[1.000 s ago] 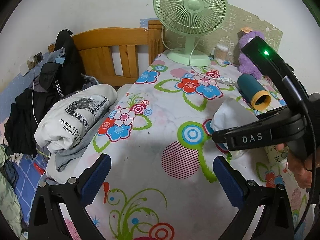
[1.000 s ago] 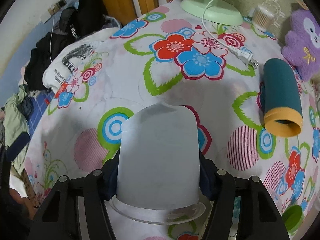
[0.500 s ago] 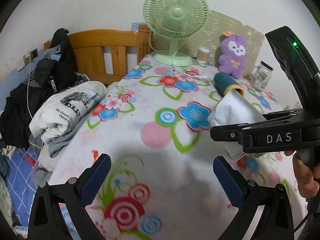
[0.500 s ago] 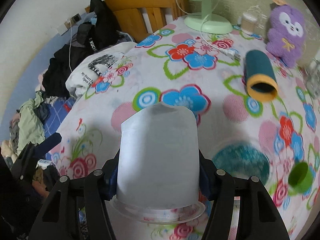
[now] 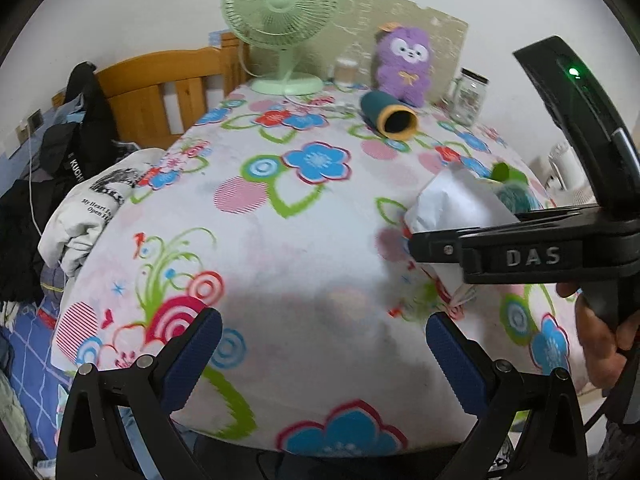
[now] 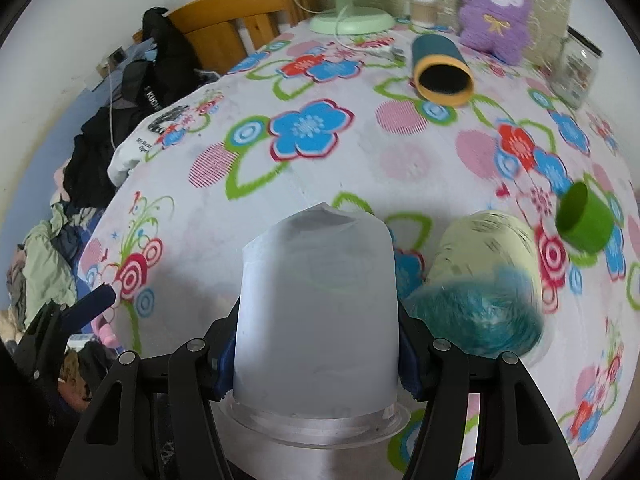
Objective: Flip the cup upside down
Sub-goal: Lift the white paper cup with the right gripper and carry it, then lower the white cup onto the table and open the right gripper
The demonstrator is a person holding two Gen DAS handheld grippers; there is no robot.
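Note:
A frosted white plastic cup [image 6: 316,312] lies lengthways between the pads of my right gripper [image 6: 316,356], its rim toward the camera and its base pointing away, above the near edge of the flowered table [image 6: 360,160]. The right gripper is shut on the cup. In the left wrist view the cup [image 5: 456,208] shows at the right, held in the right gripper [image 5: 436,248] above the table. My left gripper [image 5: 320,344] is open and empty above the table's near edge [image 5: 280,272], left of the cup.
On the table are a teal and yellow tube on its side [image 6: 440,72], a small green cup [image 6: 584,220], a teal and cream ball [image 6: 480,292], a purple plush toy [image 6: 496,4], a glass jar [image 6: 576,68] and a green fan [image 5: 284,20]. Clothes [image 5: 80,184] are piled at the left.
Both grippers have pulled back toward the near edge and risen, the right one carrying the cup. The green cup and the ball have come into view.

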